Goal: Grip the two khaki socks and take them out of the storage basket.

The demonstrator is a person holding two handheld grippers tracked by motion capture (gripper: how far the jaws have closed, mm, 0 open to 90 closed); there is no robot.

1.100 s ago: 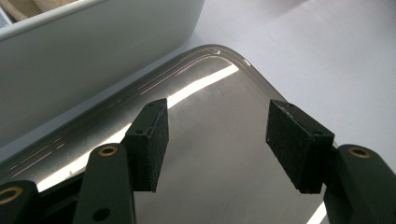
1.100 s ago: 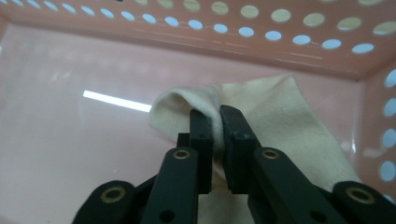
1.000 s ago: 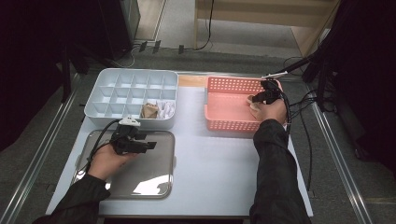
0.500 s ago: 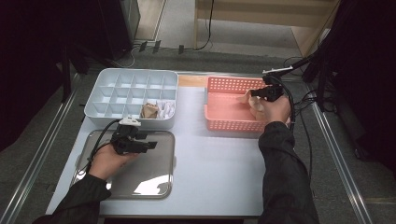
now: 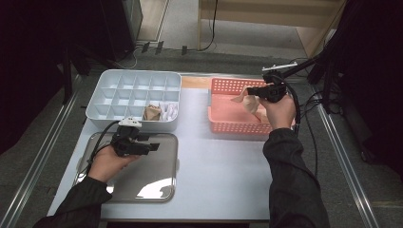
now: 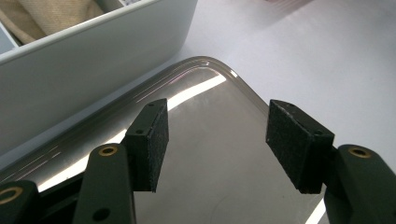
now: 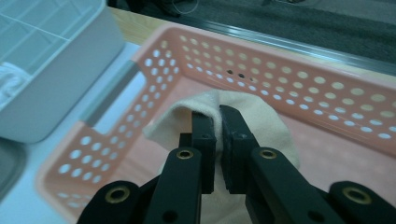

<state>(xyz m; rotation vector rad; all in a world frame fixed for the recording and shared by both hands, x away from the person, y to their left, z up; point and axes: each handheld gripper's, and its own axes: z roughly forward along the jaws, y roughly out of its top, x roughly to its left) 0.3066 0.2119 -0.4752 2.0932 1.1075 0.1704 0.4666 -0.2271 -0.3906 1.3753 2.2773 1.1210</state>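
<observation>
My right gripper (image 5: 250, 91) (image 7: 217, 112) is shut on a cream cloth (image 5: 248, 99) (image 7: 252, 116), which hangs from its jaws above the inside of the pink perforated basket (image 5: 223, 88) (image 7: 299, 88) at the table's right. Low over the shiny metal tray (image 5: 152, 175) (image 6: 205, 154) at the front left, my left gripper (image 5: 154, 147) (image 6: 217, 140) stands open, nothing between its pads. Behind the tray sits a white divided bin (image 5: 119, 90) (image 6: 84, 60); its front compartments hold a tan cloth (image 5: 152, 112) and a white cloth (image 5: 168, 111).
Bare white tabletop (image 5: 223, 161) lies between tray and basket. Metal rails run along both table sides (image 5: 332, 137). Black cables (image 5: 309, 104) trail off the right edge, and dark equipment stands at the back corners.
My right gripper has risen and shifted left over the basket, lifting the cream cloth clear of the basket floor. The left gripper stays put over the tray.
</observation>
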